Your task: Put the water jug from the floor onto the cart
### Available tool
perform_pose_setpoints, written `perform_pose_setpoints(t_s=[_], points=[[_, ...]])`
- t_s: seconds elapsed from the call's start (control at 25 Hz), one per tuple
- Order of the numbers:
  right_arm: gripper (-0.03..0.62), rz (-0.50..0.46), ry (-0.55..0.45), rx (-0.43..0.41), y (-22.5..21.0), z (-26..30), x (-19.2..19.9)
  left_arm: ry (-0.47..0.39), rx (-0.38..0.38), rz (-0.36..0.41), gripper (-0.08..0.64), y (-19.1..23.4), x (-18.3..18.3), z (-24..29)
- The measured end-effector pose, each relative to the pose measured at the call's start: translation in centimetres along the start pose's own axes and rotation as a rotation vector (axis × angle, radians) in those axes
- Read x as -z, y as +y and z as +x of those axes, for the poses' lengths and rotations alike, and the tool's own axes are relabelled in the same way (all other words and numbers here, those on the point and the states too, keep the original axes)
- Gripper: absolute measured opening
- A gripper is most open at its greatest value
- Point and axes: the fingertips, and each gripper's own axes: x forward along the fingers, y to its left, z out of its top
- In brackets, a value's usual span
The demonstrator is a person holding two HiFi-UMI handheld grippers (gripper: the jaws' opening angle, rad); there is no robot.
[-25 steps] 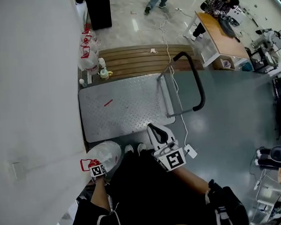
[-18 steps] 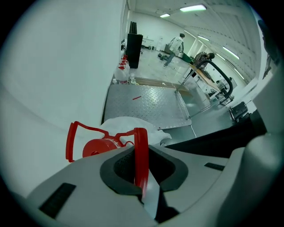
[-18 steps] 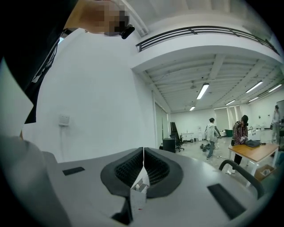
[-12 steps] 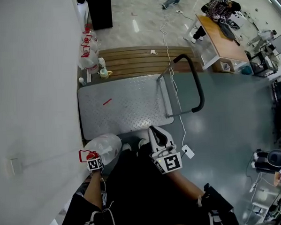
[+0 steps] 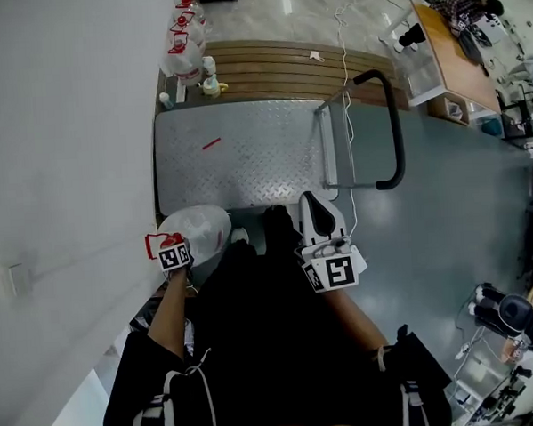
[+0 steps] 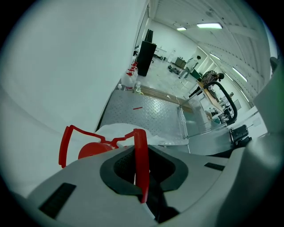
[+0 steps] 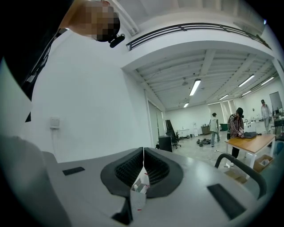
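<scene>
The water jug (image 5: 199, 232), clear with a red cap (image 6: 90, 150), hangs at the near left corner of the cart's steel deck (image 5: 246, 160), close to the white wall. My left gripper (image 5: 168, 250) points steeply down and is shut on the jug's red carry handle (image 6: 141, 162), which runs between the pads. The right gripper (image 5: 315, 212) sits by the cart's near edge; in the right gripper view it (image 7: 143, 167) points level with its jaws shut and nothing between them.
The cart's black push handle (image 5: 392, 125) rises at its right side, with a white cable (image 5: 348, 154) beside it. Several more jugs (image 5: 185, 50) stand by the wall beyond the cart, next to a slatted wooden platform (image 5: 277, 66). A table (image 5: 450, 51) and people (image 7: 214, 128) are farther off.
The left gripper has carried the jug up and forward to the cart's near edge. The right gripper has shifted forward a little. The person has stepped closer to the cart.
</scene>
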Motion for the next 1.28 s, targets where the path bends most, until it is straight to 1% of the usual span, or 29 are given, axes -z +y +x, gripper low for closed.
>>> perform_pose_setpoints(t_s=[0.12, 0.2, 0.4, 0.56, 0.68, 0.84, 1.0, 1.04, 1.16, 1.28], points=[[0.018, 0.006, -0.011, -0.021, -1.8, 1.4, -0.6, -0.009, -0.008, -0.001, 0.052, -1.6, -2.3, -0.1], [0.018, 0.021, -0.011, -0.019, -3.6, 2.0, -0.7, -0.011, -0.014, 0.006, 0.052, -2.8, -3.8, 0.0], [0.018, 0.054, -0.017, -0.013, -8.9, 4.2, -0.9, -0.035, -0.042, 0.033, 0.052, -5.1, -9.3, 0.7], [0.018, 0.077, -0.018, -0.034, -12.6, 5.3, -1.2, -0.065, -0.066, 0.045, 0.052, -7.6, -13.3, 1.0], [0.018, 0.089, -0.008, -0.055, -14.6, 6.2, -0.7, -0.096, -0.066, 0.043, 0.054, -9.7, -16.5, 2.1], [0.018, 0.088, 0.023, -0.072, -16.3, 7.3, 0.1, -0.138, -0.035, 0.031, 0.054, -12.5, -20.8, 3.9], [0.018, 0.055, 0.023, -0.049, -17.4, 8.7, -0.7, -0.152, 0.003, 0.054, 0.054, -15.3, -25.1, 6.7], [0.018, 0.048, 0.024, -0.044, -17.2, 9.0, -0.8, -0.144, 0.012, 0.056, 0.054, -15.5, -25.3, 7.2], [0.018, 0.062, 0.036, -0.031, -16.4, 9.2, -1.6, -0.092, 0.009, 0.072, 0.054, -15.6, -24.2, 7.7], [0.018, 0.039, 0.022, 0.012, -17.1, 9.4, -2.7, -0.072, 0.031, 0.126, 0.055, -17.8, -26.2, 9.8]])
